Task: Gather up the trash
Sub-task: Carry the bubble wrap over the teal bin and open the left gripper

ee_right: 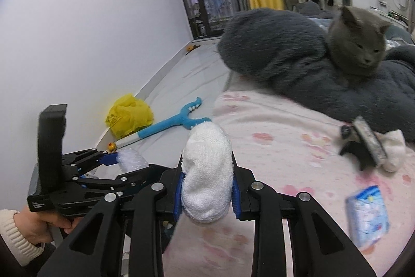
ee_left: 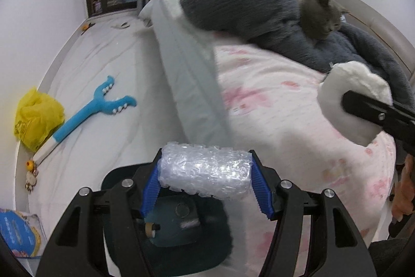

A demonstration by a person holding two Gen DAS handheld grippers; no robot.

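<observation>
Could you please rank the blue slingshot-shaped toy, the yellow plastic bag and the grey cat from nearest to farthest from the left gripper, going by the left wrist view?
From the left gripper, which is shut on a bubble wrap roll:
1. Blue toy, on the sheet to the left.
2. Yellow bag, farther left by the wall.
3. Grey cat, far up the bed on the dark blanket, upper right.

You've a roll of bubble wrap lying crosswise at six o'clock, and a white sock standing upright, also at six o'clock.
</observation>
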